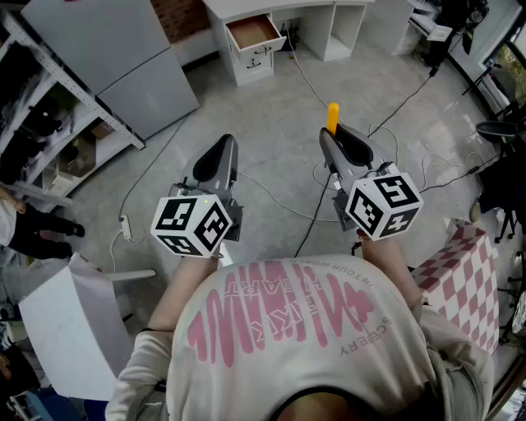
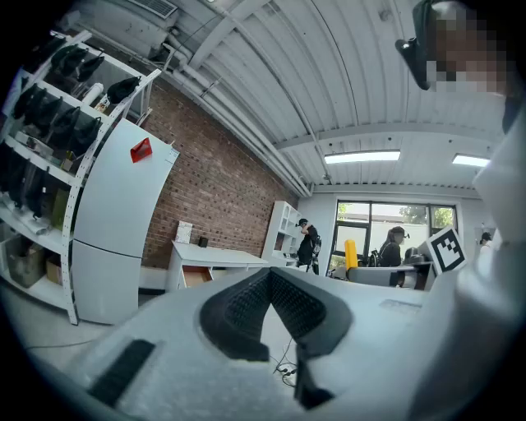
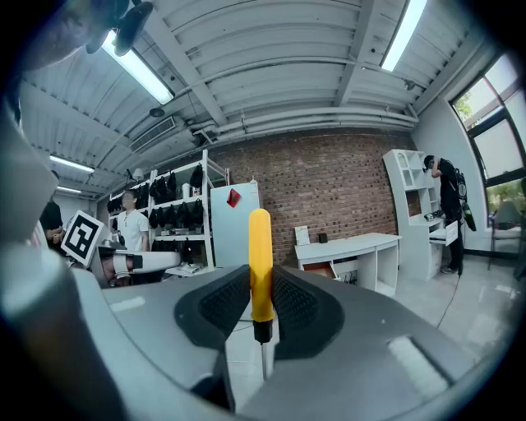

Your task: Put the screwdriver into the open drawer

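Right tool (image 3: 261, 300) is closed on the screwdriver (image 3: 260, 263), its two pads pressing the yellow handle from either side; handle top stands above the pads and the dark shaft shows below them in the right gripper view; grip appears centred and firm. Left tool (image 2: 269, 275) has its jaws together at the tips with nothing between them; it is held level beside the right one and takes no part in the carry. Pick-up is therefore judged complete; transport and placement are outstanding. In the head view the screwdriver (image 1: 332, 117) projects past the right tool (image 1: 330, 138), while the left tool (image 1: 222, 150) sits alongside, both above bare floor (image 1: 271, 123) crossed by cables (image 1: 306, 78). Drawer (image 1: 261, 51) stands pulled out of the white desk (image 1: 271, 6) at the far edge of the floor, well apart from both tools; its interior looks empty, though little of it can be seen. Remaining, by judgement: cross the floor to the desk, bring the screwdriver over the drawer opening, lower it inside and release; cables underfoot warrant care on the approach.
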{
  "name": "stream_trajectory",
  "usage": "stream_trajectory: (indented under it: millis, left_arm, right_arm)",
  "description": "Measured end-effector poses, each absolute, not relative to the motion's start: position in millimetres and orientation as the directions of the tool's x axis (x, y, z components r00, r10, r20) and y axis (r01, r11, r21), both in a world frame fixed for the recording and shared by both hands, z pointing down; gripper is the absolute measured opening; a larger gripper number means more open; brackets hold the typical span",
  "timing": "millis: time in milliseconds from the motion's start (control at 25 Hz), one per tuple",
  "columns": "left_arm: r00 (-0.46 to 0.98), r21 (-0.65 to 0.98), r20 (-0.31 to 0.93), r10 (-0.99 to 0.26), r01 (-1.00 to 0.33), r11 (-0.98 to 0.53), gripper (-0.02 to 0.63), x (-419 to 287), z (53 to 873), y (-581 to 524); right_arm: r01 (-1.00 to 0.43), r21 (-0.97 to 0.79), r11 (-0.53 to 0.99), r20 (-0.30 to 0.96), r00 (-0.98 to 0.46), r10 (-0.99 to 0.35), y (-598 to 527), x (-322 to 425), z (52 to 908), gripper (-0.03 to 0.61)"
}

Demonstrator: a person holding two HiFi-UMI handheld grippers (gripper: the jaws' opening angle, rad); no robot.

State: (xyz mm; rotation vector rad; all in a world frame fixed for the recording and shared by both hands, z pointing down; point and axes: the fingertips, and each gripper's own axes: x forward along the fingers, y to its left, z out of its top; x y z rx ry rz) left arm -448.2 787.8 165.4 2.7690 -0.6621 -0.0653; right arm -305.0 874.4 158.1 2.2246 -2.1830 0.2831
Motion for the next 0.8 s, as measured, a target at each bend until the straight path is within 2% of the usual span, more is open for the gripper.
stream_trajectory:
  millis: [400, 800]
  left_arm:
    - [0.882, 0.304, 0.030, -0.470, -0.456, -0.836, 0.002, -436.9, 183.4, 799.5]
    - [0.897, 0.373, 0.078, -0.434, -0.430, -0.822, 0.002, -412.7, 220.3, 759.3]
  right_arm:
    - [-0.989, -0.147, -0.012, 0.156, -0.011, -0.988, 883.0, -288.0, 181.5, 0.094]
    - [-0.971, -0.233, -0.049, 0.246, -0.010, -0.969, 844.9, -266.8, 223.1, 0.094]
